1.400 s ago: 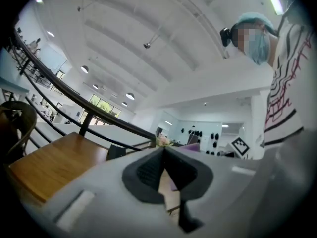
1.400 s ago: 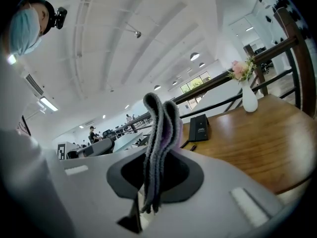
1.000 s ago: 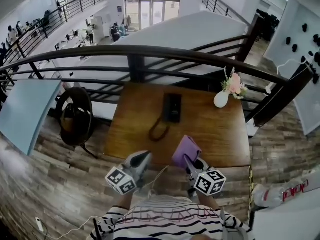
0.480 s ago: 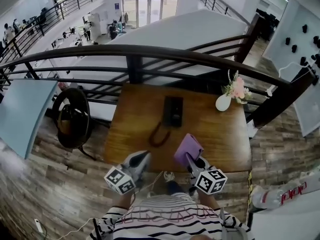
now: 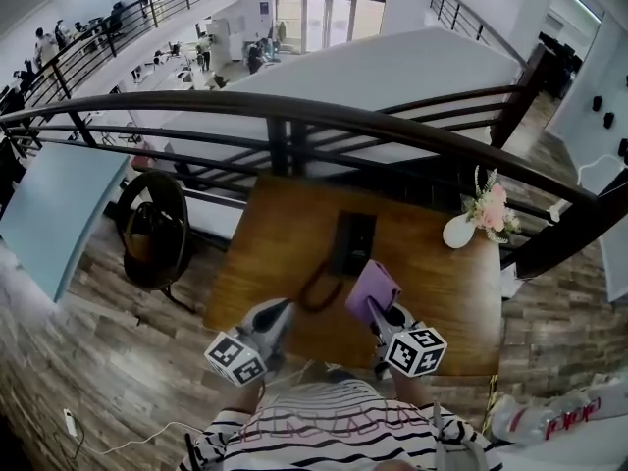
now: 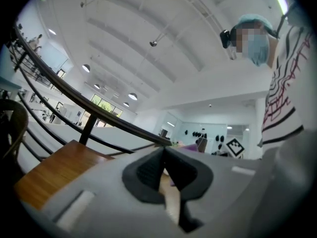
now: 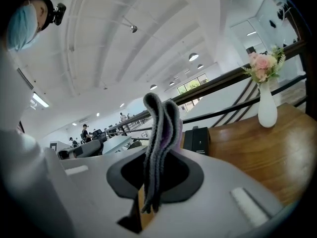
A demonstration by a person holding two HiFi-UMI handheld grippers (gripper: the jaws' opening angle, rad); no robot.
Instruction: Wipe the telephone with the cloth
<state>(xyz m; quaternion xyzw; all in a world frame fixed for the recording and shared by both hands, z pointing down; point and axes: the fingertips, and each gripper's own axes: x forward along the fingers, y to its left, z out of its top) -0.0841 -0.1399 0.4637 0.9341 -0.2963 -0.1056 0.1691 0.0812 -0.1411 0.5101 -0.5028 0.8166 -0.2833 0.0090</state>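
The approach to the wipe is judged to be in hand, with no contact made yet; the wooden tabletop (image 5: pixel 265 263) is bounded on its far side by a dark railing (image 5: pixel 392 126), and a round-backed chair (image 5: pixel 152 226) is set just off its left edge. The black telephone (image 5: pixel 353 241) lies flat toward the far middle of the tabletop; its coiled cord (image 5: pixel 316 292) is looped back toward the near edge. A white vase (image 5: pixel 457 232) of flowers is stood at the far right corner, well apart from the telephone; bare wood is left on both sides for sweeping. The purple cloth (image 5: pixel 373 290) is held folded and upright, clamped in the right tool (image 5: pixel 373 309), above the near side of the tabletop and just short of the telephone; a forward and downward reach is called for next, with the cord to be avoided. The left tool (image 5: pixel 283 310) is held closed on nothing, near the near edge.
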